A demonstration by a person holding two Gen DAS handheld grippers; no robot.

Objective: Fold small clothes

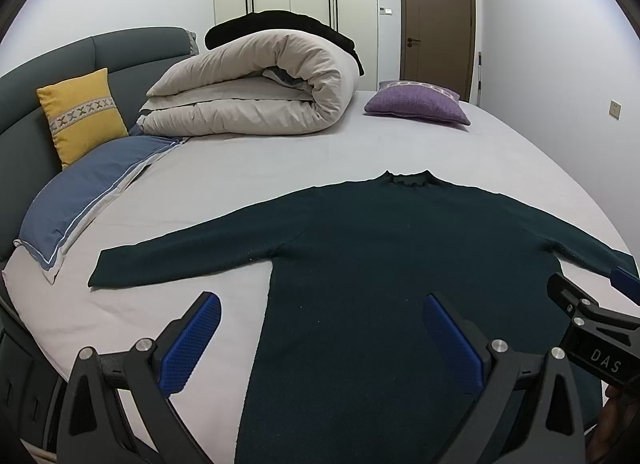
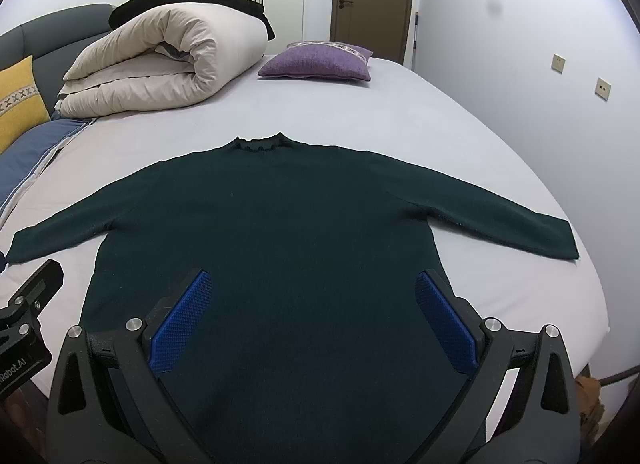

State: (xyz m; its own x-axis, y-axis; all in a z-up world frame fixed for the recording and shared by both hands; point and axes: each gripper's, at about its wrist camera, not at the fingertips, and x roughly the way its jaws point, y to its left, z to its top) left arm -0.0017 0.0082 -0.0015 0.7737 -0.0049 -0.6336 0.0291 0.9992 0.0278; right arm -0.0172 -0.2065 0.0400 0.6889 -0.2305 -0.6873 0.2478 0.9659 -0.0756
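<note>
A dark green long-sleeved sweater [image 1: 384,264] [image 2: 280,232] lies flat on the pale bed sheet [image 1: 256,168], collar away from me and both sleeves spread out to the sides. My left gripper [image 1: 320,340] hovers open above the sweater's lower left side, with one blue pad over the sheet and the other over the body. Over the sweater's lower middle, my right gripper [image 2: 312,320] stands open with nothing between its blue pads. Each gripper shows at the edge of the other's view.
A rolled beige duvet [image 1: 256,92] with a black garment on top lies at the back left. A purple cushion [image 2: 320,60] sits at the back. A yellow cushion [image 1: 80,112] and a blue pillow [image 1: 88,192] rest by the grey headboard. The bed's right edge [image 2: 592,272] drops off.
</note>
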